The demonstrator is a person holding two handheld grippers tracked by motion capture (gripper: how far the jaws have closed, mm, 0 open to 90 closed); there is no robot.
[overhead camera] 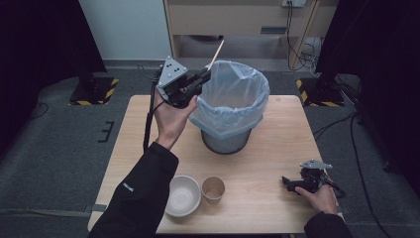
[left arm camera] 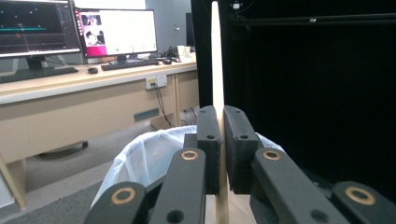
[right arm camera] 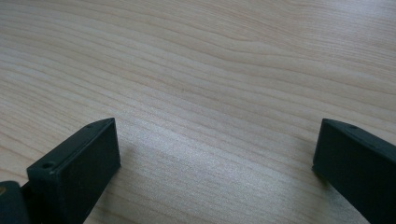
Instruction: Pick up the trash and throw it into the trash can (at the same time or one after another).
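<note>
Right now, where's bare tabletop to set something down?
Free: the table's right half between the bin and the right gripper, plus the left strip beside the sleeve. Crowded: front left, where bowl and paper cup sit close together.

Pale wooden stick (overhead camera: 216, 53), light-blue bin liner (overhead camera: 233, 94), white bowl (overhead camera: 182, 195), black tongs (left arm camera: 220, 140)

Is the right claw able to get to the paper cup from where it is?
Probably yes. The right claw rests open and empty on the table, and only bare wood lies between it and the paper cup. The bin stands farther back, out of the way.
</note>
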